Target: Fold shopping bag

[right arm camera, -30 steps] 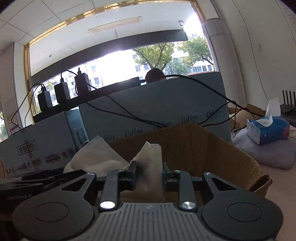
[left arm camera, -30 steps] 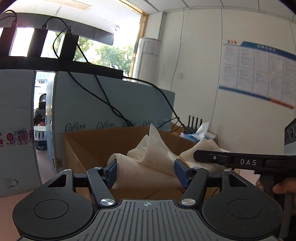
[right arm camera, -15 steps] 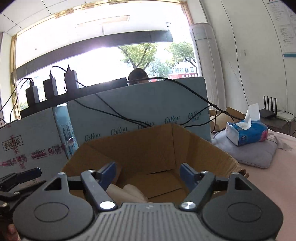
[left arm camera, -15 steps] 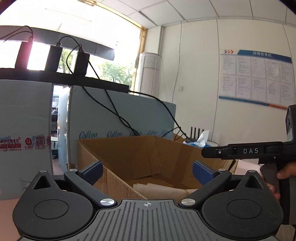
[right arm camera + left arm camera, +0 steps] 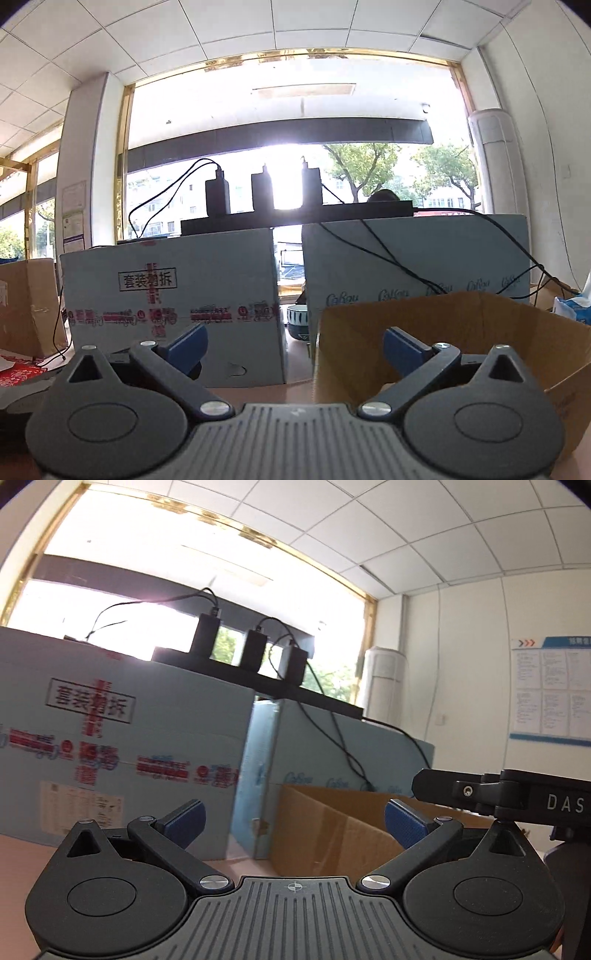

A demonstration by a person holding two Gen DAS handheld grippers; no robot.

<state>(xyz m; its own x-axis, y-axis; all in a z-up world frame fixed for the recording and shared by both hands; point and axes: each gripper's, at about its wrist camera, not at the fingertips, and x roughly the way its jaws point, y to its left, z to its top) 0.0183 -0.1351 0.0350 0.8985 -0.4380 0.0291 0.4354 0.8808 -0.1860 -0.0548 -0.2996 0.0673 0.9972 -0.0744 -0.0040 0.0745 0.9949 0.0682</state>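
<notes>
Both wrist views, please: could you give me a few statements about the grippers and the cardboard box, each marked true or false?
1. The left gripper is open with nothing between its blue pads. True.
2. The right gripper is clamped on the shopping bag. False: it is open and empty, and no bag shows in either view.
3. The brown cardboard box stands open at the top. True.
4. Three black chargers stand on the bar above the blue-grey cartons. True.
5. In the left wrist view the cardboard box is to the left of the gripper. False: it is ahead and to the right.
</notes>
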